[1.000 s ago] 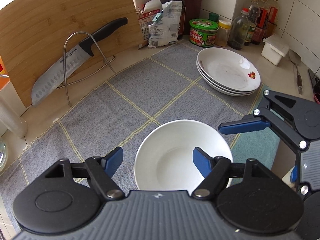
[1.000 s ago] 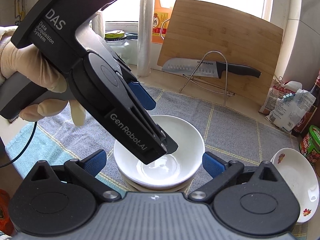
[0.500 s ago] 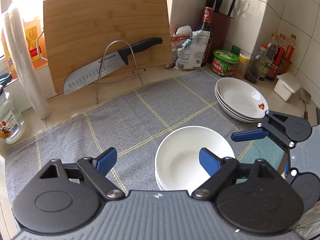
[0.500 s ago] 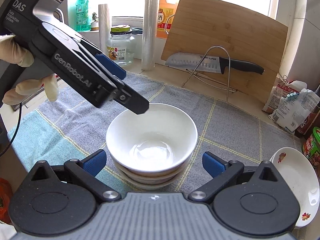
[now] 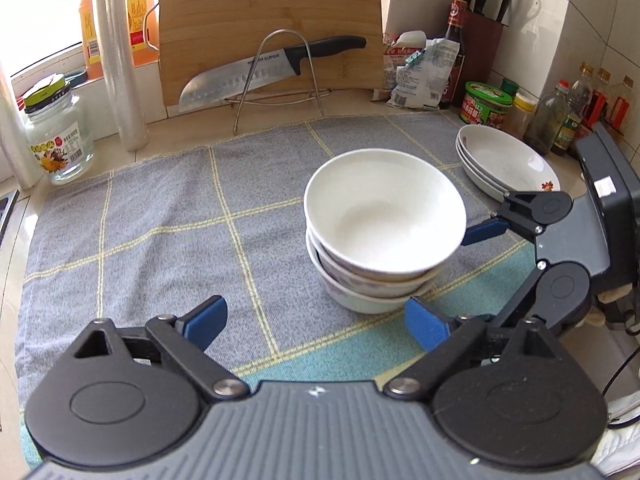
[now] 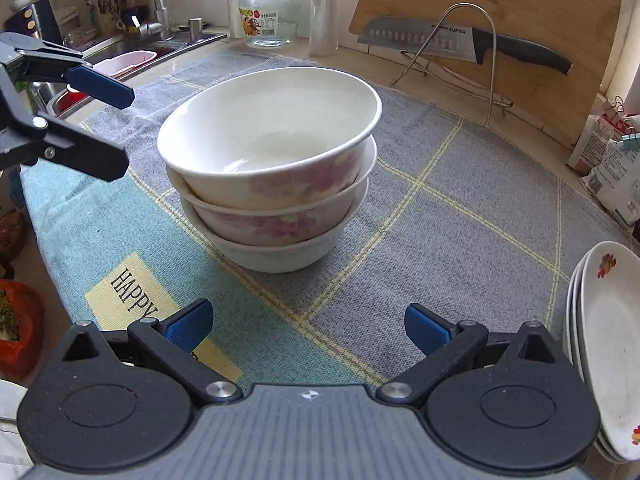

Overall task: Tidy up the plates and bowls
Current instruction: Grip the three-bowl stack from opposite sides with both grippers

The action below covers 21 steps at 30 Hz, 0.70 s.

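Note:
Three white bowls with pink flowers sit stacked point(image 5: 380, 236) on the grey checked cloth point(image 5: 160, 216); the stack also shows in the right wrist view point(image 6: 272, 168). Stacked white plates point(image 5: 504, 164) lie to the right, also at the right wrist view's right edge point(image 6: 608, 352). My left gripper point(image 5: 316, 322) is open and empty, in front of the stack. My right gripper point(image 6: 306, 326) is open and empty, low before the stack. The right gripper also shows in the left wrist view point(image 5: 520, 220), just right of the bowls. The left gripper shows at the left of the right wrist view point(image 6: 76, 116).
A wooden cutting board point(image 5: 268, 28) and a knife point(image 5: 272, 68) on a wire rack stand at the back. A glass jar point(image 5: 52, 136), plastic rolls point(image 5: 120, 56), sauce bottles and jars point(image 5: 488, 104) line the wall. A sink point(image 6: 120, 52) lies to the left.
Both grippers have drawn back and lowered away from the bowl stack. The left gripper, which was above the top bowl, is now clear of it. The bowls stay stacked.

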{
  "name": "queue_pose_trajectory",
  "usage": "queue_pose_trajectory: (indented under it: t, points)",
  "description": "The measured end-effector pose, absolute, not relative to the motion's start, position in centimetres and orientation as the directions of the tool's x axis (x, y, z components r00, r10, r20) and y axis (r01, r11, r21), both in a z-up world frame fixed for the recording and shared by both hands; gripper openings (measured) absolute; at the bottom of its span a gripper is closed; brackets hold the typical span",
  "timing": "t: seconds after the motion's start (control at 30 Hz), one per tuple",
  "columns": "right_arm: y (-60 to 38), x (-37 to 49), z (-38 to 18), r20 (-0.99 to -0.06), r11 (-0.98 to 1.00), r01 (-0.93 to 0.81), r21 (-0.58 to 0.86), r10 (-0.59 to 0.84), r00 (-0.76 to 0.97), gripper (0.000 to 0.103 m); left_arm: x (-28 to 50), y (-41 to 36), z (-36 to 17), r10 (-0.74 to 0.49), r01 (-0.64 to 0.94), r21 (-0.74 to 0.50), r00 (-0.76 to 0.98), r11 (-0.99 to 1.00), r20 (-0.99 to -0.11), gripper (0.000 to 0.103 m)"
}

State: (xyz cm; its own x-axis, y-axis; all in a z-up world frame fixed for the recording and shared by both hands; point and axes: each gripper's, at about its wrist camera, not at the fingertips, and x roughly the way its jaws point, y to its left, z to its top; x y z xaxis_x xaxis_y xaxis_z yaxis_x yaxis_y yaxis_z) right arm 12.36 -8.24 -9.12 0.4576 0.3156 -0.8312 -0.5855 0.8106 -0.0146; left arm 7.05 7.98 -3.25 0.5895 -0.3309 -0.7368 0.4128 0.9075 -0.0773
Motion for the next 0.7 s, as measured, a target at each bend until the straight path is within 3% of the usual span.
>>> queue_pose_trajectory:
  t: [0.23, 0.53, 0.6, 0.7]
  points:
    - [-7.9, 13.4, -10.1, -0.854, 0.773, -0.634, -0.004, 0.328, 0.405, 0.103, 7.3, 6.7, -6.3, -0.317, 0.44, -0.052, 0.555, 0.897, -0.769, 0.095]
    - [-8.2, 13.4, -10.2, -0.854, 0.756, -0.655, -0.002, 0.339, 0.394, 0.103, 10.3, 5.4, -9.4, -0.39, 0.585, -0.05, 0.473, 0.81, -0.79, 0.095]
    - [-8.2, 13.5, -10.2, -0.855, 0.753, -0.658, -0.002, 0.34, 0.392, 0.103, 10.5, 5.3, -9.7, -0.408, 0.616, -0.041, 0.469, 0.786, -0.783, 0.102]
    - [-8.2, 13.4, -10.2, -0.854, 0.754, -0.657, -0.002, 0.34, 0.393, 0.103, 10.4, 5.1, -10.0, -0.42, 0.664, 0.006, 0.48, 0.748, -0.77, 0.103]
